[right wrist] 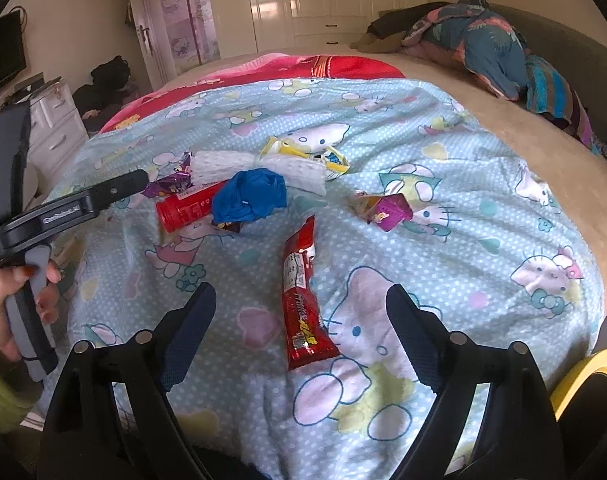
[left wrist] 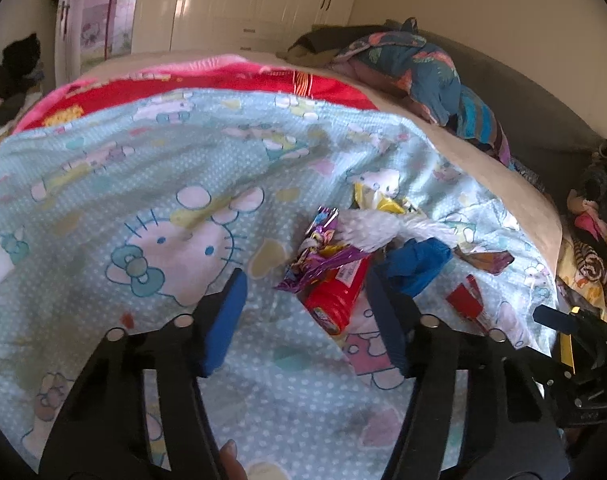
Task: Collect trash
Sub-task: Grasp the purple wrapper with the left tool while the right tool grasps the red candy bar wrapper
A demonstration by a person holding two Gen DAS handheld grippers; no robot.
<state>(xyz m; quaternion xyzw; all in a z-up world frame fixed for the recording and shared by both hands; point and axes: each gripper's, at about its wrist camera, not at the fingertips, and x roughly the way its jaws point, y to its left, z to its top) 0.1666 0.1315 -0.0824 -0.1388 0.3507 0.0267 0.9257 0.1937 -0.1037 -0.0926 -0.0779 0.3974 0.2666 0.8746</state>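
Both grippers' jaws apart over bed litter: left gripper near tube, which could roll; right gripper over wrapper.

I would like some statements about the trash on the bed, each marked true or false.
1. The red tube lies on its side on the blanket. True.
2. The right gripper is shut on the red wrapper. False: its jaws are open, and the wrapper lies flat between them.
3. The blue crumpled bag touches the red tube. True.
4. The white tissue is in the left gripper. False: it lies on the blanket.
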